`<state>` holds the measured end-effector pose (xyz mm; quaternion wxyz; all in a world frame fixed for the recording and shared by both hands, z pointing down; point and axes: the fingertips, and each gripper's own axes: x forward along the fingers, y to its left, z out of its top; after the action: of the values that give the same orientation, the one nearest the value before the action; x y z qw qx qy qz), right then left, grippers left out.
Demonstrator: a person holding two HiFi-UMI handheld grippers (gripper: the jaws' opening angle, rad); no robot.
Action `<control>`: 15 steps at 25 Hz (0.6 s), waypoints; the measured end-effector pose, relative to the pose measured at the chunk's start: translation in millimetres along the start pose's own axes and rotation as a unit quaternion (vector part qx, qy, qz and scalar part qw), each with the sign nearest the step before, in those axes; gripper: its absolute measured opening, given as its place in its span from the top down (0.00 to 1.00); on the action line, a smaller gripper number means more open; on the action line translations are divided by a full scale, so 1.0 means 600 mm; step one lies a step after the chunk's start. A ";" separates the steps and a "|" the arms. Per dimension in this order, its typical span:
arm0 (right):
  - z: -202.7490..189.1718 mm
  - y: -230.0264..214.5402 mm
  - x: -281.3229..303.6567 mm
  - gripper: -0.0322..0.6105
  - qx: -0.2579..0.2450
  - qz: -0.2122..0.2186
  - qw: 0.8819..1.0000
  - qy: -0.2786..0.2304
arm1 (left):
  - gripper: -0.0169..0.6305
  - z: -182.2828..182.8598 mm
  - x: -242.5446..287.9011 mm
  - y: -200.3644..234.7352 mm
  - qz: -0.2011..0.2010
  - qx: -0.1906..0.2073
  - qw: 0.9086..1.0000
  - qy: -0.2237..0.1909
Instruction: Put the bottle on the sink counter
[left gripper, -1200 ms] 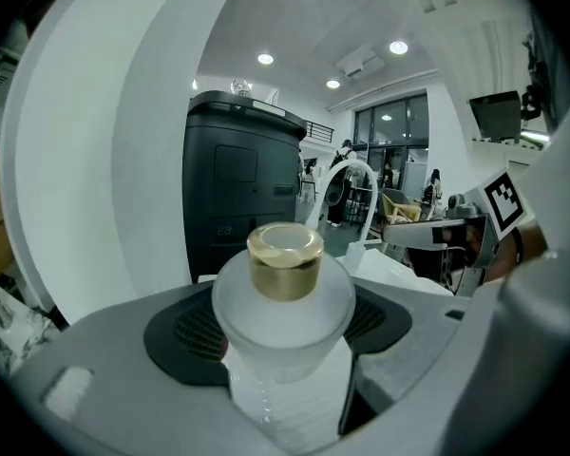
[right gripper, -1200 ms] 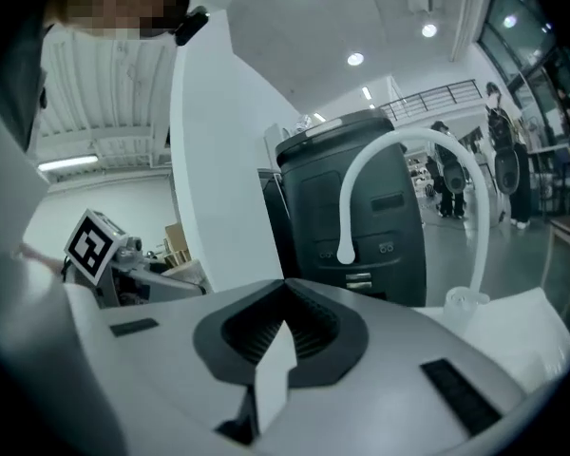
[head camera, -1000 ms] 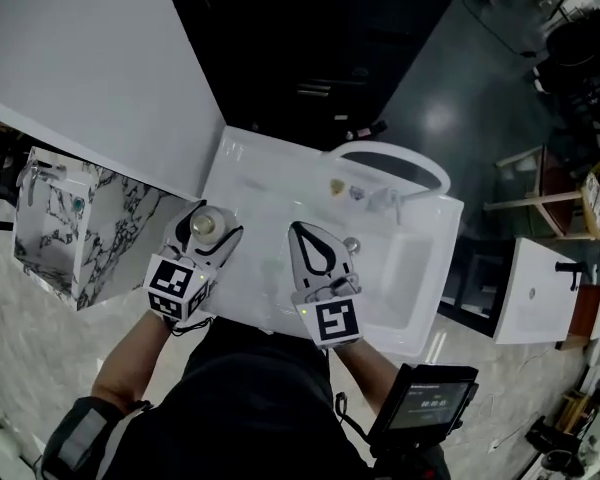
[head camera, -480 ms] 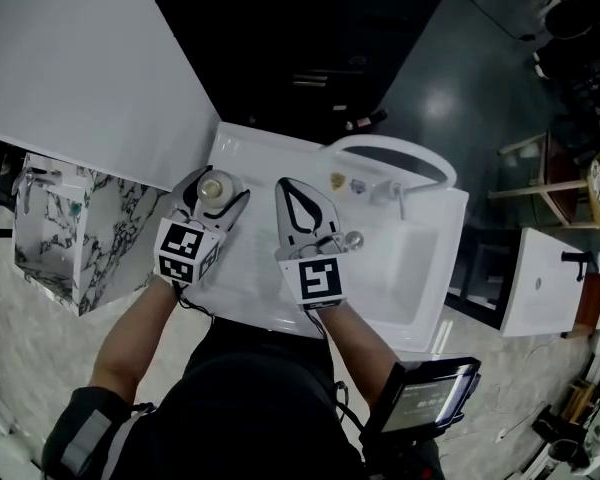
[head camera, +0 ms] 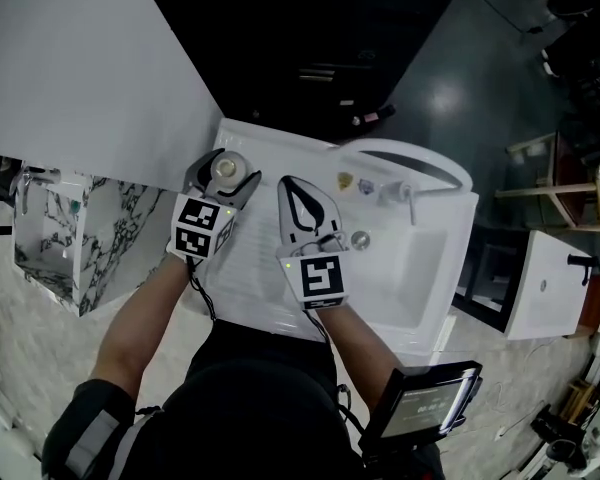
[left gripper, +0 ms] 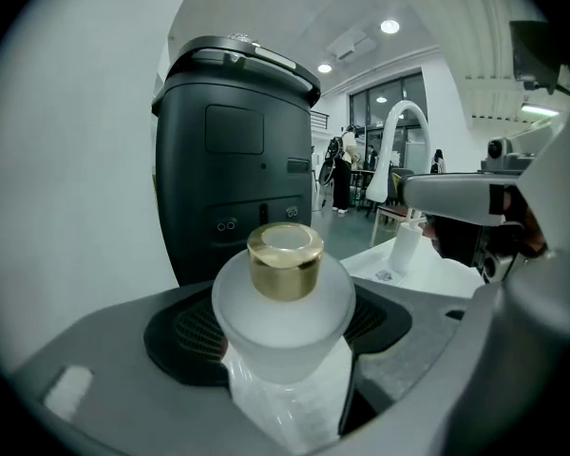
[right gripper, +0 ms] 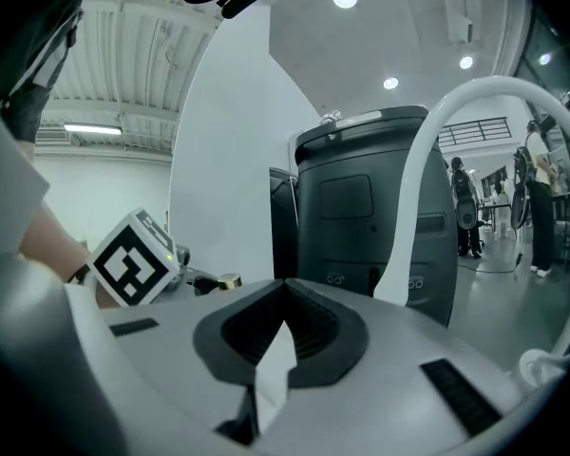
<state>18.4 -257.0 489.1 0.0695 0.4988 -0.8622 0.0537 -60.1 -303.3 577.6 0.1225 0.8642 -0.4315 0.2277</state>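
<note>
A frosted white bottle point(left gripper: 283, 312) with a gold cap point(head camera: 227, 164) sits between the jaws of my left gripper point(head camera: 225, 170), which is shut on it. In the head view it is over the back left corner of the white sink counter point(head camera: 255, 268); whether it touches the counter is hidden. My right gripper point(head camera: 292, 184) is just right of it over the counter, jaws shut with nothing between them. In the right gripper view the closed jaws of the right gripper point(right gripper: 285, 291) point at the faucet, and the bottle's gold cap point(right gripper: 230, 280) shows at the left.
The basin with its drain point(head camera: 360, 238) lies to the right under an arched white faucet point(head camera: 412, 156). A tall black bin point(left gripper: 233, 150) stands behind the counter. A white wall panel point(head camera: 90, 68) borders the counter's left. A marbled unit point(head camera: 70, 228) stands lower left.
My left gripper has carried the bottle away from me toward the counter's back left corner. The right gripper has shifted slightly left and farther back, staying shut.
</note>
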 end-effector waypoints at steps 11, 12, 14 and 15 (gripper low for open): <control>-0.030 -0.020 0.023 0.96 0.012 -0.003 1.000 0.016 | 0.45 -0.019 0.071 0.010 -0.008 0.005 1.000 0.018; -0.033 -0.020 0.023 0.96 0.012 -0.001 1.000 0.024 | 0.45 -0.019 0.075 0.010 -0.009 0.005 1.000 0.020; -0.036 -0.021 0.025 0.96 0.013 0.000 0.999 0.032 | 0.45 -0.019 0.084 0.013 -0.009 0.006 1.000 0.021; -0.038 -0.021 0.026 0.96 0.014 -0.001 0.999 0.032 | 0.45 -0.020 0.088 0.014 -0.008 0.007 1.000 0.022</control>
<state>22.9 -273.1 514.4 0.0902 0.4983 -0.8584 0.0815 -42.7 -339.8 614.4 0.1282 0.8634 -0.4200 0.2483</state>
